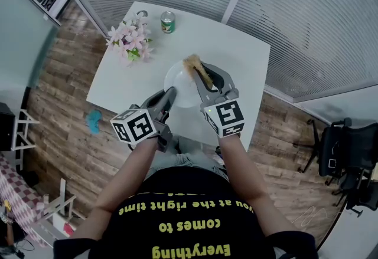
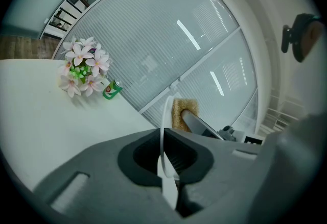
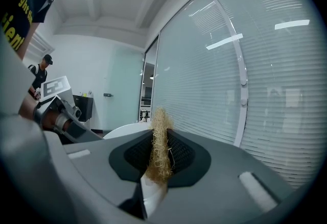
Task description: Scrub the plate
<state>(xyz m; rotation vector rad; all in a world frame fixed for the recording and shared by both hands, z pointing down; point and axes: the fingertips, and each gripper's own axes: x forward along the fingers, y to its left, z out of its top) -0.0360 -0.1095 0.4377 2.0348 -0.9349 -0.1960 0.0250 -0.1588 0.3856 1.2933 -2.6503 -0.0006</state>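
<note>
left gripper [image 2: 166, 162]: pinches plate [image 1: 179, 79] rim | right gripper [image 1: 205, 79]: pinches tan scrub pad [image 1: 193, 64] at plate's far edge | over worktop [image 1: 236, 57]

Bright, even daylight; fisheye-warped, vignetted edges

An office: blind-covered glass partitions [image 1: 307, 22], a swivel chair [image 1: 333, 151] (black), wood-plank floor [image 1: 65, 110].
</note>
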